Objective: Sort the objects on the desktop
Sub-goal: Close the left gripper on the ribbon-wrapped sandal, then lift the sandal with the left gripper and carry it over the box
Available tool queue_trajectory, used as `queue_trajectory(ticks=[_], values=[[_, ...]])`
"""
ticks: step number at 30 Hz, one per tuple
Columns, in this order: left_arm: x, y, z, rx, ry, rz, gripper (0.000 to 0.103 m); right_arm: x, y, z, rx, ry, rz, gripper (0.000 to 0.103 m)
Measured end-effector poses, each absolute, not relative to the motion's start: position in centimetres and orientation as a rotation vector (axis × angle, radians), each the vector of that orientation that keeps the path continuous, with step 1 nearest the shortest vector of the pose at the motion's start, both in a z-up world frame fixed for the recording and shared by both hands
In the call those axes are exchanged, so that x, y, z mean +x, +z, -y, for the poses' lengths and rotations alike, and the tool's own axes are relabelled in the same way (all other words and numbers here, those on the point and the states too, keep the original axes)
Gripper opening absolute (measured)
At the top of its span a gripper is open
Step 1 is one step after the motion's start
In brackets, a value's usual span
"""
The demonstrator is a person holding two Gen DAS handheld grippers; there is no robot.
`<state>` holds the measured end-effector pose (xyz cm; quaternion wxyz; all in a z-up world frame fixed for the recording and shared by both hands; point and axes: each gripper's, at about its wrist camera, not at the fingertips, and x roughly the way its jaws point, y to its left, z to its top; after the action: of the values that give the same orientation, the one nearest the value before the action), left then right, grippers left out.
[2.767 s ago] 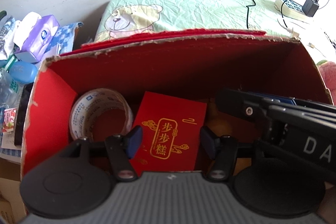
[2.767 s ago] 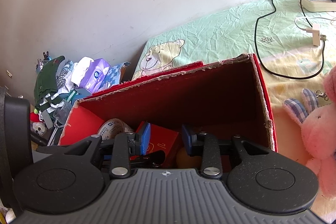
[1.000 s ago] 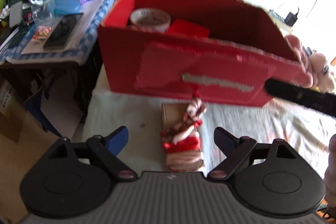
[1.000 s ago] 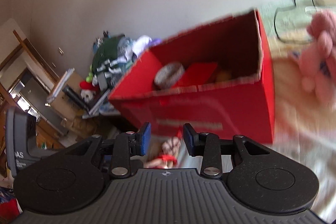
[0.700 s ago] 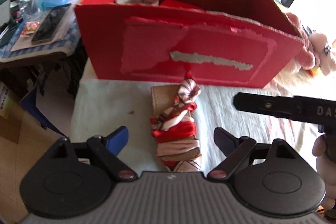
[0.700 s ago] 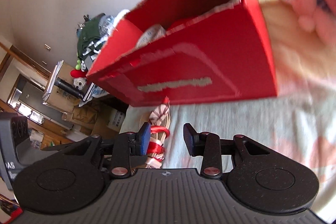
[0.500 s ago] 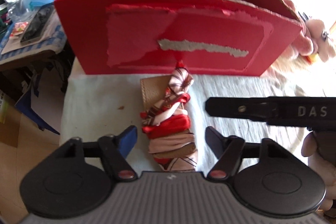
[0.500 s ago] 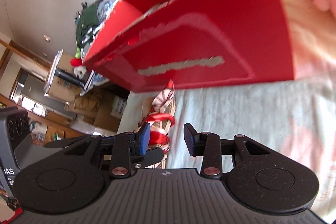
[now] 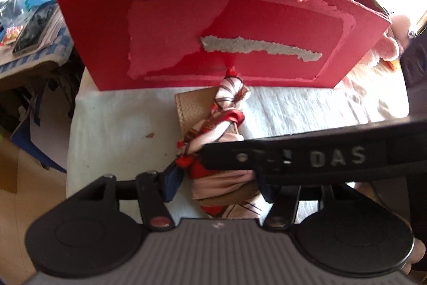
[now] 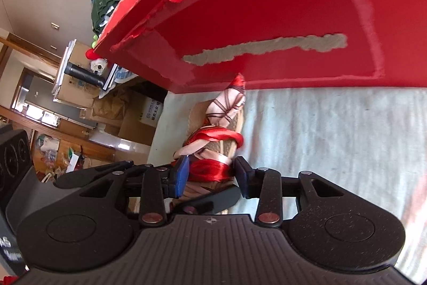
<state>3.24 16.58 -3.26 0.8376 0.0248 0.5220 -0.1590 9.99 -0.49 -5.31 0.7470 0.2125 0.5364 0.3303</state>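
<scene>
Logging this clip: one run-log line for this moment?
left tool: straddling scarf-wrapped wallet | right tool: same, open | red box: behind

Bright daylight from the upper right, blown out to white glare past the red box (image 9: 226,26) in the left wrist view. Strong fisheye bending at the edges, with dark vignetted corners. Soft motion blur over the box front (image 10: 293,26) and the pale cloth (image 10: 333,130) in the right wrist view.

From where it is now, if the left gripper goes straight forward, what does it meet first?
The scarf-wrapped bundle, already between the left gripper's jaws. Beyond that, probably the red box's front wall, though depth is unclear.
</scene>
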Motion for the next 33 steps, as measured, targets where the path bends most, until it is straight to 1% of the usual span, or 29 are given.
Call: queue_trajectory(ticks=[2, 5, 15, 19, 27, 33], values=[[3.2, -3.3, -16.4, 0.075, -0.343, -1.100, 0.057, 10.0, -5.4, 0.5, 0.464, 0.724, -1.172, 0.043], [3.1, -3.1, -15.8, 0.113, -0.359, -1.096, 0.056, 9.8, -5.3, 0.8, 0.453, 0.711, -1.175, 0.035], [3.8, -1.6, -12.4, 0.164, -0.573, -1.131, 0.056, 7.9, -4.5, 6.1, 0.546, 0.604, -1.160, 0.034], [3.7, -1.0, -9.4, 0.203, -0.685, -1.129, 0.056, 6.6, -3.6, 9.0, 0.580, 0.504, -1.124, 0.034], [2.0, 0.7, -3.2, 0.308, -0.892, -1.053, 0.056, 3.4, -1.3, 14.7, 0.665, 0.316, -1.024, 0.034], [2.3, 4.4, -0.8, 0.328, -0.957, -0.920, 0.056, 3.3, 2.3, 16.4, 0.674, 0.260, -0.881, 0.034]])
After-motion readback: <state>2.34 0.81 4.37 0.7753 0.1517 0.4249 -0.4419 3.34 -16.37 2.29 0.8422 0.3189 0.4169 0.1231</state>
